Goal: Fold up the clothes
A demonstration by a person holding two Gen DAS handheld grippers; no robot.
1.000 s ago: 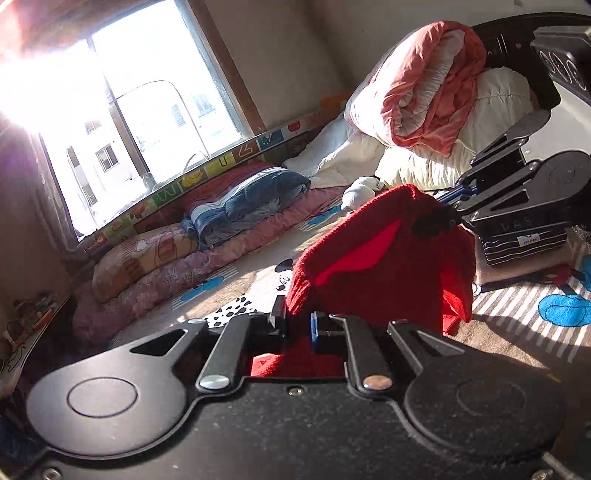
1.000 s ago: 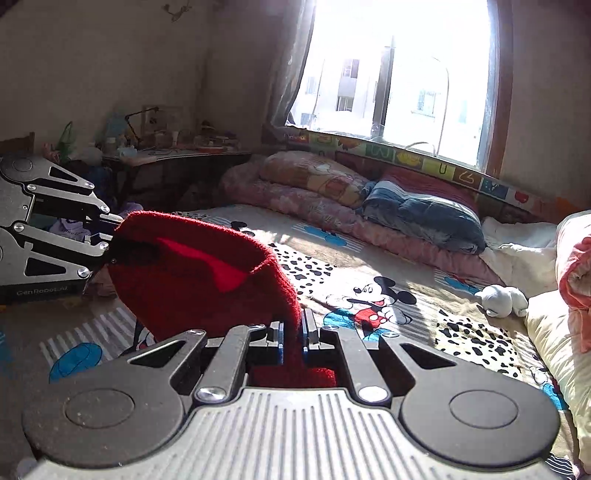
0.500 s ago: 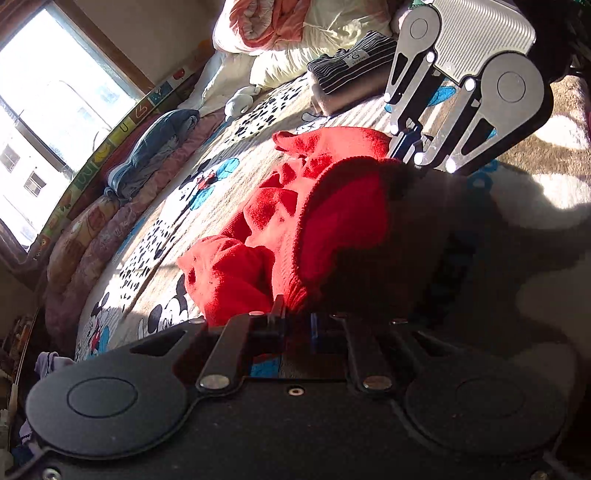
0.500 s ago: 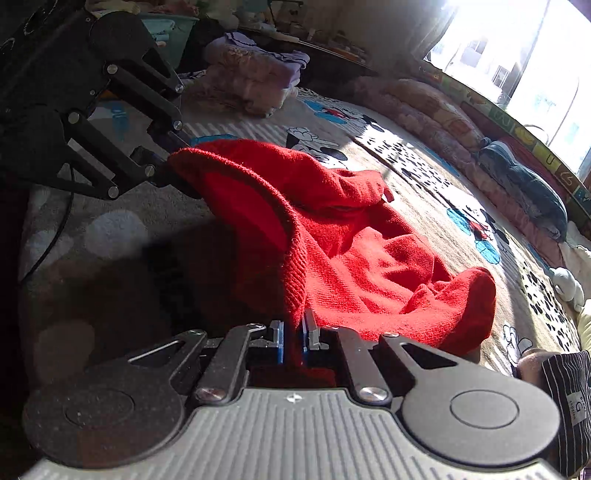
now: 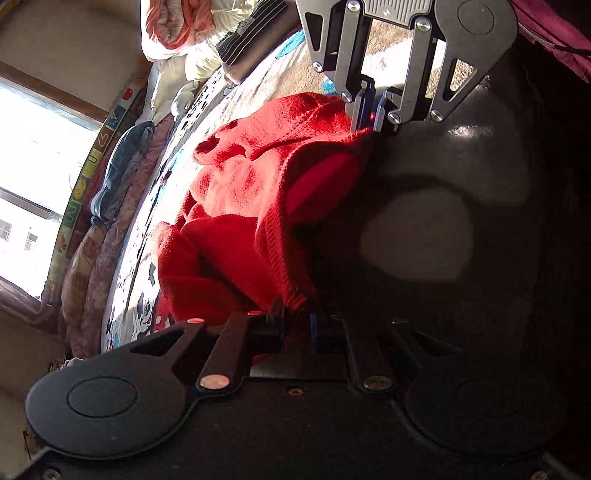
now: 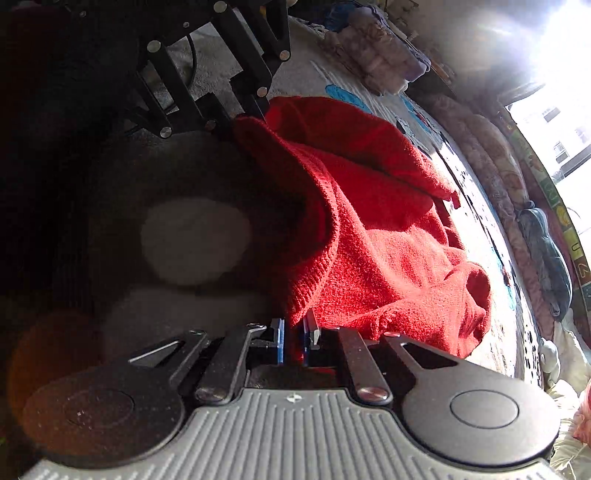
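A red knitted sweater (image 5: 236,192) lies spread over the patterned bed cover, its ribbed hem stretched between both grippers. My left gripper (image 5: 295,325) is shut on one hem corner at the bottom of the left wrist view. At the top of that view the right gripper (image 5: 371,107) pinches the other corner. In the right wrist view the sweater (image 6: 384,236) fans out to the right, my right gripper (image 6: 293,338) is shut on its hem, and the left gripper (image 6: 255,110) holds the far corner at the top. The sleeves lie bunched on the far side.
A cartoon-print bed cover (image 5: 140,295) lies under the sweater. Folded blankets and pillows (image 6: 543,243) line the window side. A pink and white duvet pile (image 5: 177,26) and folded striped clothes (image 5: 251,33) sit at the head end. The near side is in deep shadow.
Both grippers have come down from holding the sweater up in the air to low over the bed. The sweater's body now rests on the cover, hem still held.
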